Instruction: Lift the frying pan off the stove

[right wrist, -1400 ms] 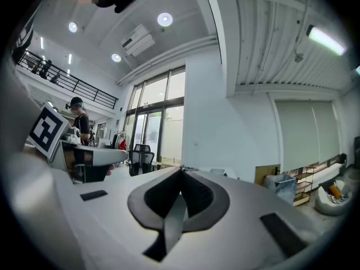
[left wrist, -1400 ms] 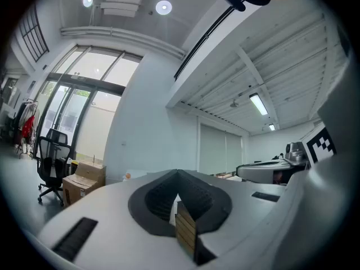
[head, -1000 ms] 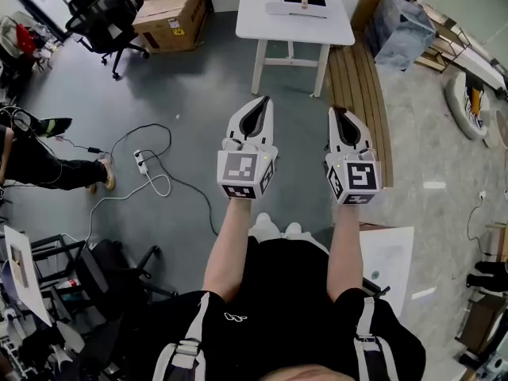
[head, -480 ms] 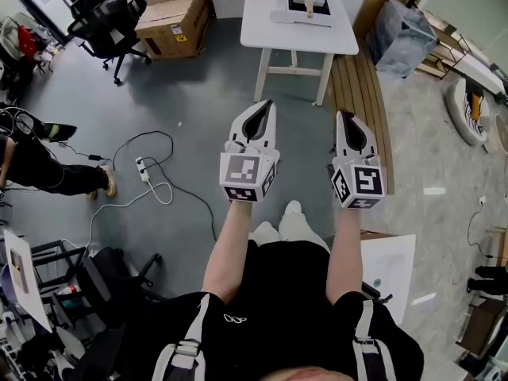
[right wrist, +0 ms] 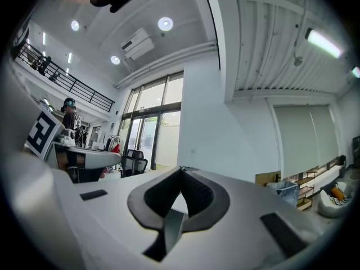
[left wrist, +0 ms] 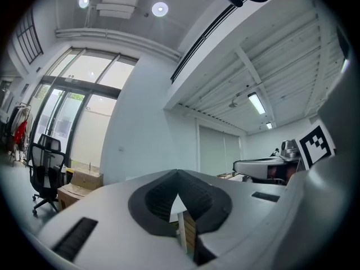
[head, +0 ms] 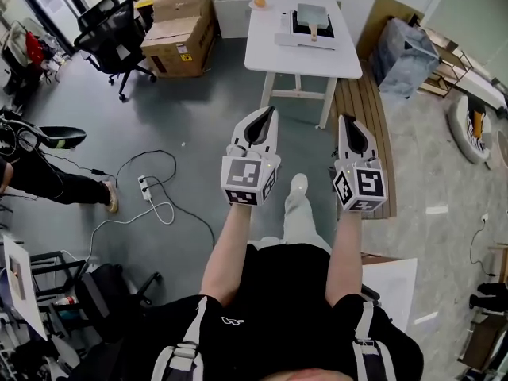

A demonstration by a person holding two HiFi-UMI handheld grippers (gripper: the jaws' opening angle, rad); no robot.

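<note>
Forward went the person, one step more: the white table (head: 270, 54) lay lower and more fully in the head view than a second before, and one shoe (head: 298, 184) was now stretched out ahead on the floor. Both grippers were carried in front of the body, level and pointing toward the table, as before.

The left gripper (head: 266, 114) had its jaws pressed together with nothing between them, and its own view showed only the room beyond the tips. The right gripper (head: 344, 123) was clenched and empty in the same way.

The frying pan (head: 309, 13) rested on the stove (head: 286, 38), its wooden handle turned toward the near edge of the tabletop. The stove stood about the middle of the tabletop, somewhat closer to the right edge. A small orange thing (head: 259, 2) lay near the far left corner.

It seemed that the task was only at the approach. Both grippers were well apart from the pan; reaching it, opening a jaw, taking the handle and lifting all remained to do.
</note>
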